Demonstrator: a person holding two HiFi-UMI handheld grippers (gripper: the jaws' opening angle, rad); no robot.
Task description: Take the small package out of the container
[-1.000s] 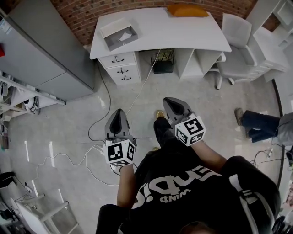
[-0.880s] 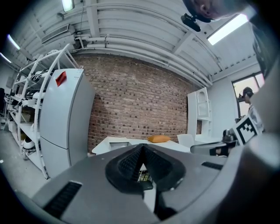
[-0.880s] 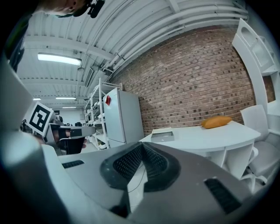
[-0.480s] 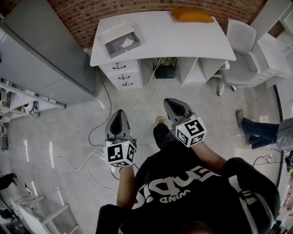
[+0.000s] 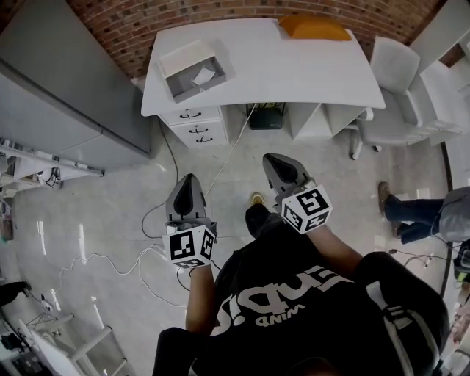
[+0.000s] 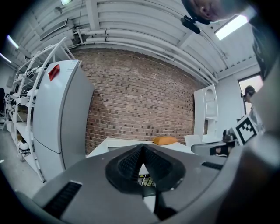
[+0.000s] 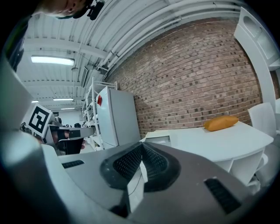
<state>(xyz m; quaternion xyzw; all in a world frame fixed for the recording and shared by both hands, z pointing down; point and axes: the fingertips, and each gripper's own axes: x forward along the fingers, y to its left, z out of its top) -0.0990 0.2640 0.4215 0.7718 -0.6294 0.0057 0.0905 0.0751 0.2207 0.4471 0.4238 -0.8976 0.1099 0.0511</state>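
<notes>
Desk (image 5: 294, 66) white, upper centre. Container (image 5: 178, 79) grey with pale flap; small package (image 5: 203, 75) inside white. Cushion (image 5: 316, 27) orange, top edge. Wall (image 5: 132, 29) red-brown brick pattern. Cabinet (image 5: 59, 88) grey, upper left. Left gripper (image 5: 188, 179), right gripper (image 5: 271, 158) grey; cubes (image 5: 192, 246) black-and-white square markers. Shirt (image 5: 294, 301) black, white lettering. Floor (image 5: 110, 213) pale grey.

A red brick wall (image 5: 242, 11) runs across the top of the frame behind a white bench (image 5: 294, 66) with a stack of drawers (image 5: 192, 121) under its left end. A tall grey cabinet (image 5: 66, 88) fills the upper left, with an open metal shelving rack (image 5: 37, 165) below it. A white chair (image 5: 396, 95) stands at upper right. White cables (image 5: 110, 257) trail over the glossy pale floor (image 5: 110, 213). Overhead, a strip light (image 7: 52, 60) glows beside white ceiling pipes (image 6: 140, 41).
</notes>
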